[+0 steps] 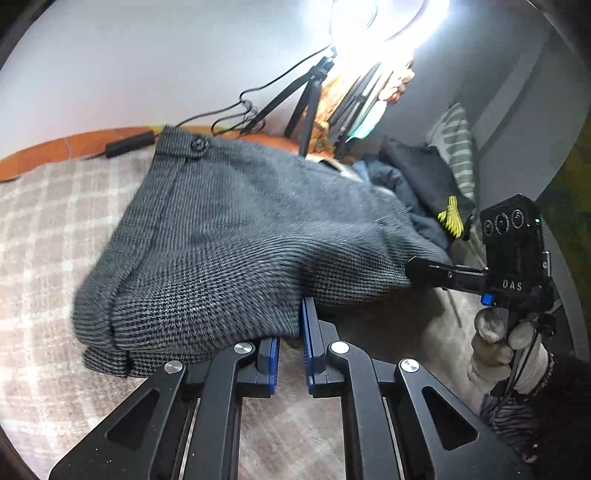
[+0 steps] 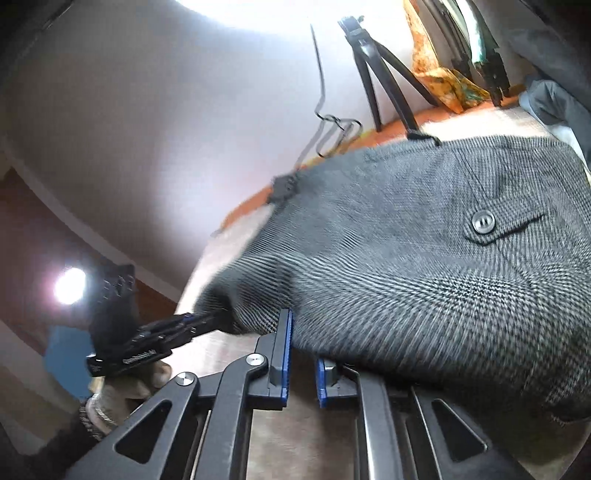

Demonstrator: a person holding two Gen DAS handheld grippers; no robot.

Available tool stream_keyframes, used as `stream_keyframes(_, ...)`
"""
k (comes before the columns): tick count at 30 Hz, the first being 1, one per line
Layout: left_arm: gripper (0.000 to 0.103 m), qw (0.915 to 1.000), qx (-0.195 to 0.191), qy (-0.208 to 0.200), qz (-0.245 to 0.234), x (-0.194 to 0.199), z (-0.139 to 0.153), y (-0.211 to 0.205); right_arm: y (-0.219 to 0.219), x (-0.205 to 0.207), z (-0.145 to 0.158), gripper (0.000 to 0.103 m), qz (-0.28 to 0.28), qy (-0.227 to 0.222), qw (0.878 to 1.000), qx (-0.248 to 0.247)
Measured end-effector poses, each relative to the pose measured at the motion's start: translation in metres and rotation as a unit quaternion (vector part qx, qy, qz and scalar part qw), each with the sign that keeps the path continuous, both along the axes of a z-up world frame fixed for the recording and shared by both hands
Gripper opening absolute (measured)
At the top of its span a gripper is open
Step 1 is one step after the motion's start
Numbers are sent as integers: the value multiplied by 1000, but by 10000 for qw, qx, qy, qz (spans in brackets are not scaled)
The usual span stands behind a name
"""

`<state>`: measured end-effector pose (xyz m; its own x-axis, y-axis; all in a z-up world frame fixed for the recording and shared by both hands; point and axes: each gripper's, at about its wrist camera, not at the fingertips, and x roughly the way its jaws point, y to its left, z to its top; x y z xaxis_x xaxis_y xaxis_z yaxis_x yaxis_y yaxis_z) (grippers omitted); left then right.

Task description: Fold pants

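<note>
Grey checked pants (image 1: 221,240) bunched on bed's plaid cover (image 1: 44,229). Left hand-held gripper (image 1: 291,332) clamped on near edge; right hand-held gripper (image 2: 301,343) pinching adjacent edge. Paired grips likely keep edge taut, ready for lifting into fold.

A pale wall (image 1: 110,74) rises behind a bed spread with a beige checked blanket (image 1: 44,229), an orange edge (image 1: 55,147) showing along its far side. A bright lamp (image 1: 388,22) glares overhead above black tripod legs (image 1: 310,107) and a trailing black cable (image 1: 221,110). Dark clothes lie heaped beside a green-striped pillow (image 1: 458,147). In the right wrist view a second light (image 2: 70,286) shines near brown woodwork (image 2: 33,229).
</note>
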<state>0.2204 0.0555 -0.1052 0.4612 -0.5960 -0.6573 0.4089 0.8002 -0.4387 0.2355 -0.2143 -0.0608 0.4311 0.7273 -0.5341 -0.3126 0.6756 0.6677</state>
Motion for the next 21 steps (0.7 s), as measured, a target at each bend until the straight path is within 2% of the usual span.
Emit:
stream_keyframes(4, 9, 9996, -148, 217, -63, -6, 13, 7, -7, 0, 13, 8, 67, 170, 9992, 360)
stream_keyframes(8, 9, 9986, 246, 440, -139, -18, 7, 5, -7, -2, -4, 7, 118, 757, 9956, 537)
stream_keyframes(11, 9, 9972, 462, 534, -234, -28, -2, 6, -1, -8, -15, 7, 162, 871, 9959, 199)
stream_keyframes(15, 9, 9970, 525, 533, -197, -38, -7, 8, 8, -10, -16, 7, 188, 646, 9966, -465)
stream_keyframes(18, 10, 9979, 565, 298, -115, -42, 4, 9, 14, -10, -15, 13, 215, 492, 9954, -793)
stream_keyframes(19, 10, 9979, 621, 150, -112, -42, 11, 8, 15, -8, -15, 21, 217, 479, 9951, -834)
stream_keyframes(20, 10, 9976, 676, 63, -122, -41, 15, 6, 15, -10, -15, 35, 197, 452, 9949, -876)
stream_keyframes(21, 10, 9972, 739, -28, -137, -40, 19, 4, 13, -12, -15, 40, 139, 425, 9948, -921)
